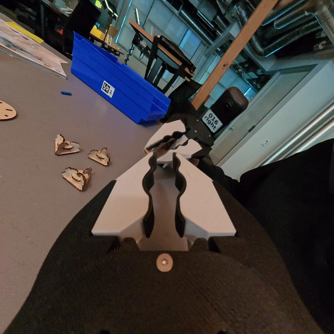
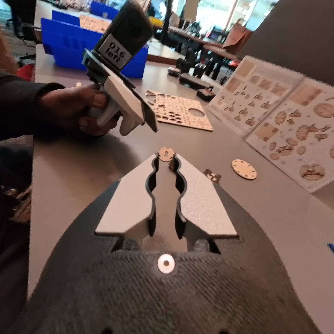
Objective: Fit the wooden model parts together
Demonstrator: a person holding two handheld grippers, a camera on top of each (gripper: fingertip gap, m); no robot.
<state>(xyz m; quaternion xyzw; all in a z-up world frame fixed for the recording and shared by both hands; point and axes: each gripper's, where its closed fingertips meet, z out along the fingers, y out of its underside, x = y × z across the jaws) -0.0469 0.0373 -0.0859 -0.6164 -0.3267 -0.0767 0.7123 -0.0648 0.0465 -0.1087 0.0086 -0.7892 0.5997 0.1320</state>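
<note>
Two hand-held grippers over a desk of thin wooden cut-outs

Largest in view is the grey desk [image 2: 180, 141], with a blue bin [image 1: 115, 79] at its far side and printed picture sheets [image 2: 282, 126] along the right. A punched-out wooden sheet [image 2: 180, 112] lies flat beyond the middle, and a larger wooden disc with slots round its rim [image 2: 244, 169] lies to the right, well apart from both tools.

Three small assembled wooden pieces [image 1: 76, 178] sit in a group on the desk, to the left of the left hand-held gripper [image 1: 163, 156]. That tool's jaws stand narrowly apart with nothing between them. It is raised off the desk and points at the right tool just beyond its tips.

The right hand-held gripper [image 2: 166, 156] has its tips closed on a small round wooden disc with a rectangular slot [image 2: 165, 156], one pad on each side of its edge, lifted clear of the desk.

The small disc looks like thin laser-cut ply: very light, stiff, likely to snap if squeezed across the face or at its tiny tabs. Its bare edges offer fair friction. Opposite points of the rim, as now, look the safest hold.
</note>
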